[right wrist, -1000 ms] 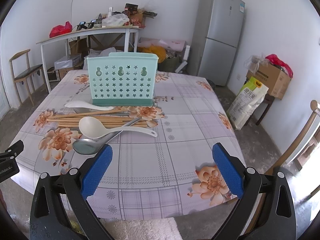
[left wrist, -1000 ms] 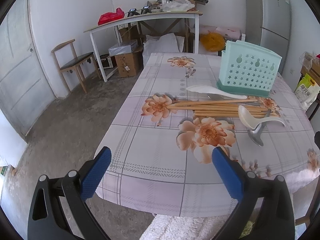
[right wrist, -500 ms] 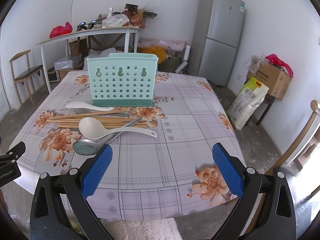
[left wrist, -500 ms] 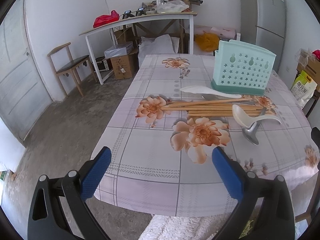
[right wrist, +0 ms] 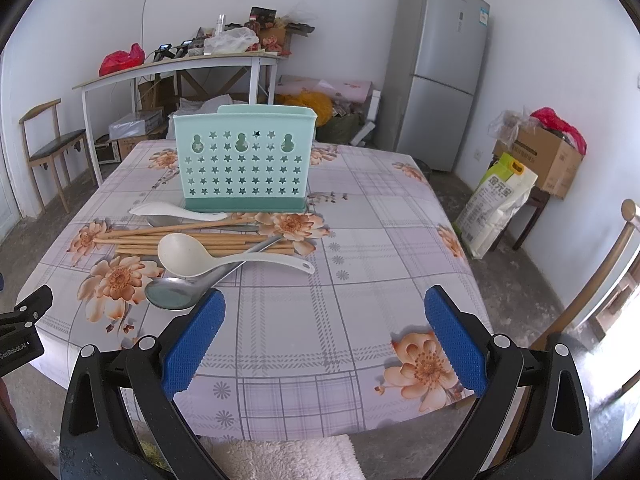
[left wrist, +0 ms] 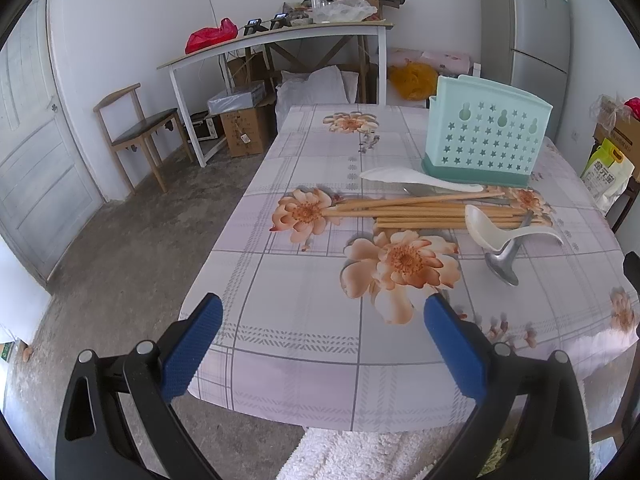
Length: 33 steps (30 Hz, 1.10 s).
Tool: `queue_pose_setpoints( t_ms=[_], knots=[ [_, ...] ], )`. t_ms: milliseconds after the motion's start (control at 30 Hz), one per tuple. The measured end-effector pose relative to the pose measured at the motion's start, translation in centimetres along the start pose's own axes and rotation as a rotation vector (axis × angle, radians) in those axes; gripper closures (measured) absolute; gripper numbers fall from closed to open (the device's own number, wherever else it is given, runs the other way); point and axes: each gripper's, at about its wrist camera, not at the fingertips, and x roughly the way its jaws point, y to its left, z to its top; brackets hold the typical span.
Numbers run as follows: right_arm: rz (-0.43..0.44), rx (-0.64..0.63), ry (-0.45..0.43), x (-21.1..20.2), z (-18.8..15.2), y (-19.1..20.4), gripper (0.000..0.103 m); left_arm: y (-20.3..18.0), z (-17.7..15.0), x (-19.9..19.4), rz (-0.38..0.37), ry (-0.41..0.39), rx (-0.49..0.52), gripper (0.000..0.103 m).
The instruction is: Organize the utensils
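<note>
Utensils are lying loose on the flowered tablecloth, grouped toward the left edge of the tabletop as the right wrist view shows it. Wooden chopsticks are resting in a flat bundle, running roughly parallel to the near edge. A large white ladle is lying across the bundle, its bowl turned up and its handle pointing toward the middle of the tabletop. A metal spoon is sitting partly under that ladle, nearest the near edge. A smaller white spoon is lying just beyond the chopsticks, touching or nearly touching the base of the mint-green utensil holder. The holder is standing upright toward the far edge, its star-pierced wall facing the cameras; nothing can be seen standing in it.

The left gripper is hovering above the near left corner of the tabletop with its blue pads spread wide and nothing between them; the chopsticks, ladle and holder are showing ahead and to its right. The right gripper is hovering above the near edge, jaws likewise wide apart and gripping nothing, its left pad appearing just beside the metal spoon's bowl.

A grey refrigerator is standing beyond the far edge.
</note>
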Motion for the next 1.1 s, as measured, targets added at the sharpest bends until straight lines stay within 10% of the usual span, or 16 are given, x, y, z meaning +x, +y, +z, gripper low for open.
queue_pose_setpoints(
  t_ms=[1100],
  knots=[
    [-0.004,0.001,0.001,0.04,-0.16,0.23,0.008,0.58,-0.37,0.52,0.016,0.029,-0.005,0.004]
  ],
)
